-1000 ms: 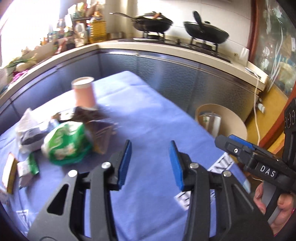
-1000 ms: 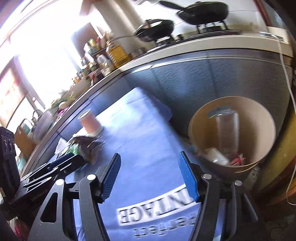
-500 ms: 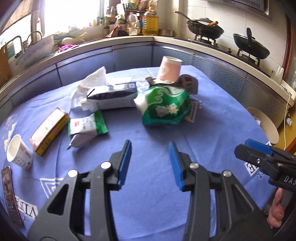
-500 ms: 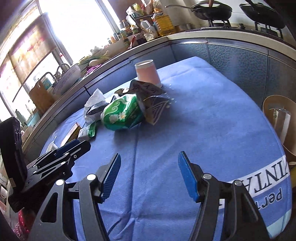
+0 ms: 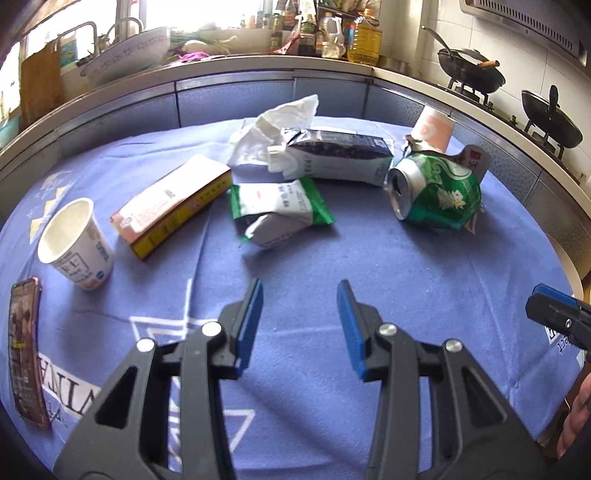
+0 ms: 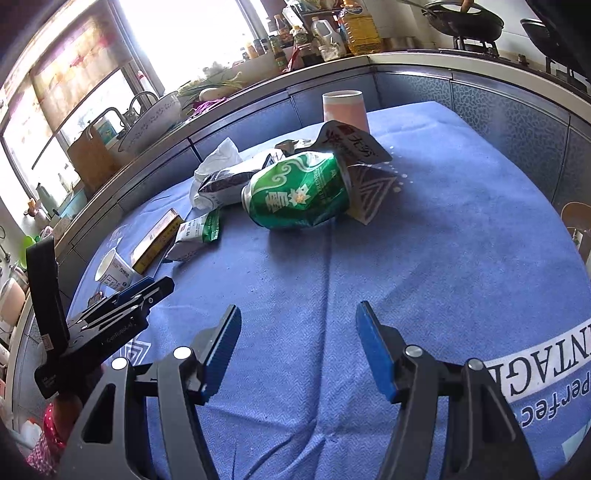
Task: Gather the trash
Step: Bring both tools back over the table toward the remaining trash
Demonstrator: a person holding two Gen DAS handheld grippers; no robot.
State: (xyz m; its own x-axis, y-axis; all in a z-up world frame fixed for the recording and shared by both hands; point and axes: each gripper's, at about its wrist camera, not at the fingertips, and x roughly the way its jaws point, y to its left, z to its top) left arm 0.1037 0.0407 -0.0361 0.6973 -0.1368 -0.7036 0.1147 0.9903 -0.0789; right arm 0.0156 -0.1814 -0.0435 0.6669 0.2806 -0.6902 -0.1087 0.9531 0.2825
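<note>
Both our tools are released and empty: the left tool (image 5: 300,325) and right tool (image 6: 298,349) hover over the blue surface (image 6: 443,258). The crushed green can (image 6: 297,192) lies ahead on its side, nearer our right tool, long axis crosswise.

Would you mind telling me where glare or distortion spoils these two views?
Left wrist view: the window is blown out and the counter edge bows from fisheye, yet the green can is sharp. Right wrist view: window glare whites out the upper left.
</note>
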